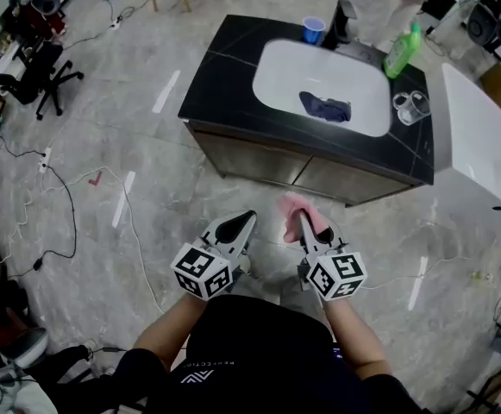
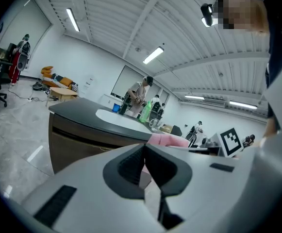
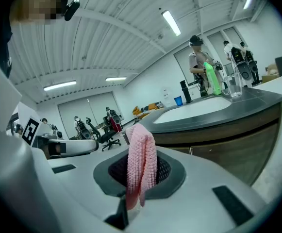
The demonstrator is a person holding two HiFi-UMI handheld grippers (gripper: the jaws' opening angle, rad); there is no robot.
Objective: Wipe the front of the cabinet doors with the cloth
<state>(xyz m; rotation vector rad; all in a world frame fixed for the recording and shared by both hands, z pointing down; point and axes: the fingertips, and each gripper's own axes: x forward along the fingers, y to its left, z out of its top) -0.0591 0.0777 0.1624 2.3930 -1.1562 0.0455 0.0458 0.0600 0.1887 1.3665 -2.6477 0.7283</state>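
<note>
Both tongs are close under me, over the floor [image 1: 190, 197] and short of the cabinet. My left tongs [image 1: 247, 221] are clenched on nothing; the left gripper view shows the pads pressed together with nothing between them. My right tongs [image 1: 307, 233] are clamped on the pink cloth [image 1: 297, 210], which stands up out of the jaws in a folded bunch.

Past them a stretch of bare floor lies between the cloth and the cabinet doors [image 1: 263, 158], so the two are well apart. Above the doors runs the black worktop [image 1: 220, 63] with its white sink [image 1: 276, 76], where a dark blue rag [image 1: 326, 107] lies. A blue cup [image 1: 313, 29] and a green bottle [image 1: 402, 52] stand at the far edge.

As I read it, the cloth is in hand but no wiping has begun, so both door fronts are left to do.
</note>
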